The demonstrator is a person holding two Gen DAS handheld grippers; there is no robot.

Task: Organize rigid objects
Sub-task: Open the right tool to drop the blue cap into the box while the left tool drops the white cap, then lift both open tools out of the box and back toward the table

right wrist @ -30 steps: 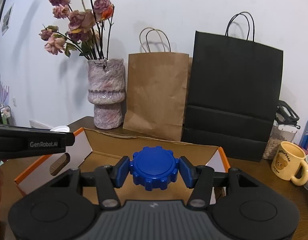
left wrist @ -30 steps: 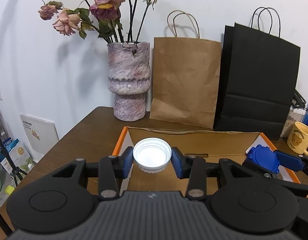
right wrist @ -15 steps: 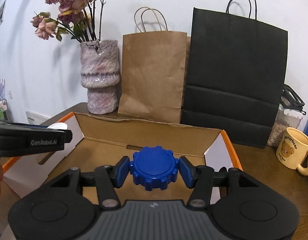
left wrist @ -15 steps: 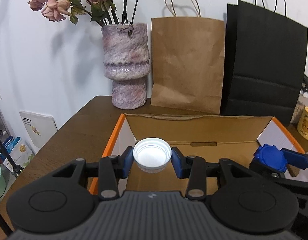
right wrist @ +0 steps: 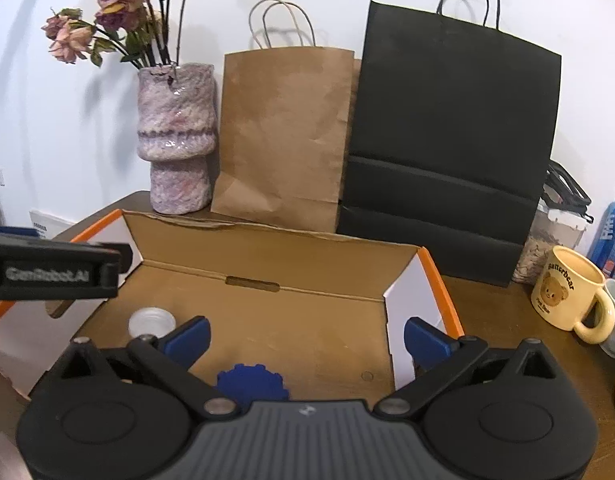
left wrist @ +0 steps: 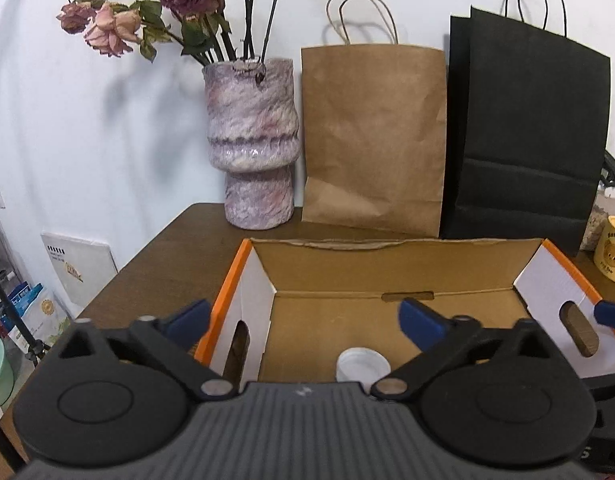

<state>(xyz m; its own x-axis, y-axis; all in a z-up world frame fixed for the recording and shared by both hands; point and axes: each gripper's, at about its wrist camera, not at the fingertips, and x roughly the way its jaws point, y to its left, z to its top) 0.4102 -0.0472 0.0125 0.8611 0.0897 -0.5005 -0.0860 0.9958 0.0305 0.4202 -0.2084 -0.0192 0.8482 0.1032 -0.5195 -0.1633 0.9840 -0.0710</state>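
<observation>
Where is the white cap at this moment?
In the right wrist view, the white cap lies on the cardboard box floor at its left end, left of the blue cap.

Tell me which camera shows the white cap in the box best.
The right wrist view: the white cap lies almost whole on the floor of the cardboard box. In the left wrist view the gripper body hides its lower edge.

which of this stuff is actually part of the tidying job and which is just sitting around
Part of the job:
- white cap, lying in the box
- blue lid, lying in the box
- cardboard box
- left claw and right claw, both opening, nothing between the fingers

Just lying about:
- vase of dried roses
- brown paper bag
- black paper bag
- bear mug
</observation>
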